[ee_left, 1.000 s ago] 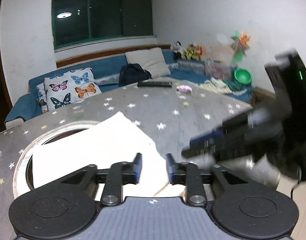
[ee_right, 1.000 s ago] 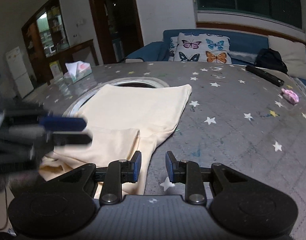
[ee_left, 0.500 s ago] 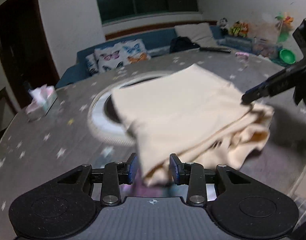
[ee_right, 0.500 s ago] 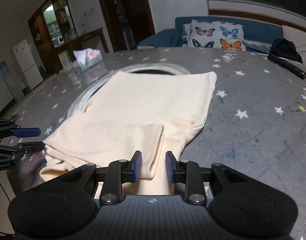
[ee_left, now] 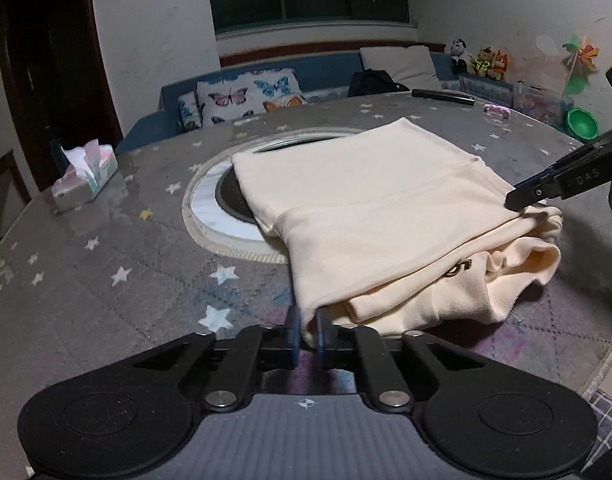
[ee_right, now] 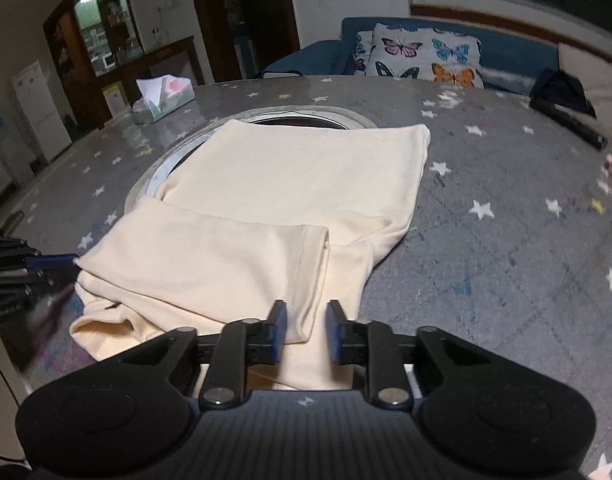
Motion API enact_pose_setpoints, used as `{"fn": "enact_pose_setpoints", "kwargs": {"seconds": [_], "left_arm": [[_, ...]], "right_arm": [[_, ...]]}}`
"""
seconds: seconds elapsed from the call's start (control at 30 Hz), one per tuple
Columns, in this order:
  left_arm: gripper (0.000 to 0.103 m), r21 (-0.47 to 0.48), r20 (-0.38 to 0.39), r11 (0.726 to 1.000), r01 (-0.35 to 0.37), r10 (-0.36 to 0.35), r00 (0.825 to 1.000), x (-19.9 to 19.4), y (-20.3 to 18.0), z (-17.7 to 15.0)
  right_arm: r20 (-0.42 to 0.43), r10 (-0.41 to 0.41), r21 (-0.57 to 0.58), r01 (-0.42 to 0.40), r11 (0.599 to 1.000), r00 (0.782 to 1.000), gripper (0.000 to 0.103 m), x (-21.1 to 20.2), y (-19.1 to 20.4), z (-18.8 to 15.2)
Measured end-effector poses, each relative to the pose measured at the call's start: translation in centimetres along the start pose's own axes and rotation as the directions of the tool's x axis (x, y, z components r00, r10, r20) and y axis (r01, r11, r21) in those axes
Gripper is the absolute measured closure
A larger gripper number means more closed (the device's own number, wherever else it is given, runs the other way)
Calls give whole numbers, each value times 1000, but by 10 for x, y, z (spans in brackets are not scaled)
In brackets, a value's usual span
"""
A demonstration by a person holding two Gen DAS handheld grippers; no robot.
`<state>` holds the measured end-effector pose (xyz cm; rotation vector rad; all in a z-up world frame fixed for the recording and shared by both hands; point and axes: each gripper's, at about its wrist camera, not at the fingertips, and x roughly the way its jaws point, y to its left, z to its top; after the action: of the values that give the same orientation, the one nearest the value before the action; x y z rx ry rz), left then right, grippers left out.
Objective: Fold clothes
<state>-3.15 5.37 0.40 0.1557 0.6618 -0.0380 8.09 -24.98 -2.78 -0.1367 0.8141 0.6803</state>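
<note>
Left wrist view: left gripper [ee_left: 306,330] pinched narrow on the near corner of the soft cream knit folded garment [ee_left: 369,216], which lies ahead on the grey star-print quilted bench [ee_left: 106,264]. Dark embroidery on an inner layer, unreadable. Right gripper [ee_right: 304,331] stands wide, garment hem between its blue pads [ee_right: 279,332], not clamped; "DAS" printed on its finger.

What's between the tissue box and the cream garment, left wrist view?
Star-print tablecloth and the table's round inset ring; the garment overlaps it. Tissue box stands apart.
</note>
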Motion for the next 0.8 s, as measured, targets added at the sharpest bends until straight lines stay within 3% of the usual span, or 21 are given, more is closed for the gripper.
{"fn": "enact_pose_setpoints", "kwargs": {"seconds": [0.07,0.23,0.4,0.5,0.67,0.8], "left_arm": [[99,19,34,1000,-21,20,999,-7,-3,2],[100,54,82,998,-15,10,997,-19,-6,5],[99,72,14,997,-15,14,1000,-6,-6,-3],[95,81,-32,997,-6,8,999,-2,-1,-5],[95,65,22,998,4,-6,1000,-15,11,11],[95,20,75,1000,20,-22,997,-10,14,39]], "right_arm": [[11,-15,-19,15,1000,1000,101,-2,4,2],[57,-24,-49,27,998,998,101,-23,10,7],[-2,-14,-25,14,1000,1000,99,-10,6,-10],[12,0,-7,0,1000,1000,94,-12,0,-9],[74,-6,-42,9,999,997,93,-23,0,11],[80,0,-63,5,998,997,93,-6,5,20]]}}
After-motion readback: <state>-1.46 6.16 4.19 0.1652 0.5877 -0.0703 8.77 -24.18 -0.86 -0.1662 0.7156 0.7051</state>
